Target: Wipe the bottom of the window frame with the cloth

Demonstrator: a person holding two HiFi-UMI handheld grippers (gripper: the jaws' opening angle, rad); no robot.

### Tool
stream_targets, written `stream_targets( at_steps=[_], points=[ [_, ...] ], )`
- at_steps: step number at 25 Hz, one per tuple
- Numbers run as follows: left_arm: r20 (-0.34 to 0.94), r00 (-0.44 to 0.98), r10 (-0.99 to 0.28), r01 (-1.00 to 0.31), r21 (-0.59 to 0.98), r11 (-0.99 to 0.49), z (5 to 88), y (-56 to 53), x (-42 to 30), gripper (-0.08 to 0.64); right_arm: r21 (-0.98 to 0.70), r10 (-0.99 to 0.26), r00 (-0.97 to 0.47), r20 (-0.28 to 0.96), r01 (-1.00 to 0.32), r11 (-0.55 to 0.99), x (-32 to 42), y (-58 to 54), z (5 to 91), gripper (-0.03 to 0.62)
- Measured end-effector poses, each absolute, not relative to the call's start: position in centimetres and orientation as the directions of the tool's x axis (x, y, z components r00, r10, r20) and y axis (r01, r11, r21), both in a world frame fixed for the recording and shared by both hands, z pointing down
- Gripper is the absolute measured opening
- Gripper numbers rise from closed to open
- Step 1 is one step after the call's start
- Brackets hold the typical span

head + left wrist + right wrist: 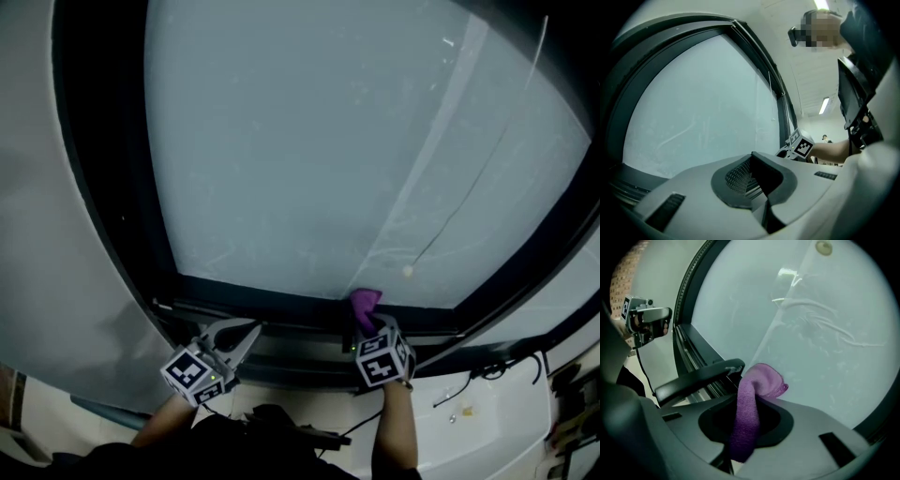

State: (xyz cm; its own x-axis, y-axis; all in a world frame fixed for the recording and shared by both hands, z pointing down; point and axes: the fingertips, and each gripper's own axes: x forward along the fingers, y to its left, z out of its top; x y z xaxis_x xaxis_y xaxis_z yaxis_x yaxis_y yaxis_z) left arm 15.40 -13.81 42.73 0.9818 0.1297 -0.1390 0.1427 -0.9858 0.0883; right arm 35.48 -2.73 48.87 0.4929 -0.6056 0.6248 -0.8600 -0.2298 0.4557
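My right gripper (746, 430) clamps a soft purple knit cloth (759, 383), its folded end poking past the jaws by the dark window frame (262, 311); left gripper (757, 185) closed, empty.

The left hand-held gripper (248, 333) is pointing forward with its jaws pressed together and nothing between them. The right hand-held gripper (367, 323) is pinching a purple cloth (365, 301). Both forearms are reaching forward.
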Motion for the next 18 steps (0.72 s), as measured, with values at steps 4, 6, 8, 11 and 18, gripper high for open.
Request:
stream_targets(
  at_steps=[4, 6, 8, 11, 18],
  points=[
    [-0.143, 0.982, 0.126, 0.140, 0.092, -0.986, 42.7, -13.6, 15.4, 0.003, 0.449, -0.624, 0.471, 0.624, -0.869, -0.206, 35.0, -3.4, 48.9, 0.080],
    [-0.140, 0.982, 0.128, 0.142, 0.092, -0.986, 42.8, -13.4, 15.3, 0.003, 0.448, -0.638, 0.461, 0.616, -0.872, -0.198, 34.8, -3.3, 48.9, 0.081],
    [-0.131, 0.983, 0.128, 0.140, 0.093, -0.986, 43.1, -13.2, 15.1, 0.003, 0.455, -0.650, 0.454, 0.610, -0.872, -0.181, 34.3, -3.3, 48.9, 0.081],
    [-0.125, 0.984, 0.128, 0.140, 0.092, -0.986, 43.2, -13.2, 15.0, 0.003, 0.447, -0.668, 0.430, 0.608, -0.880, -0.160, 33.5, -3.2, 49.2, 0.081],
    [-0.109, 0.985, 0.130, 0.140, 0.087, -0.986, 43.3, -13.0, 14.9, 0.003, 0.378, -0.732, 0.381, 0.564, -0.908, -0.181, 32.1, -3.2, 50.3, 0.081]
  ],
)
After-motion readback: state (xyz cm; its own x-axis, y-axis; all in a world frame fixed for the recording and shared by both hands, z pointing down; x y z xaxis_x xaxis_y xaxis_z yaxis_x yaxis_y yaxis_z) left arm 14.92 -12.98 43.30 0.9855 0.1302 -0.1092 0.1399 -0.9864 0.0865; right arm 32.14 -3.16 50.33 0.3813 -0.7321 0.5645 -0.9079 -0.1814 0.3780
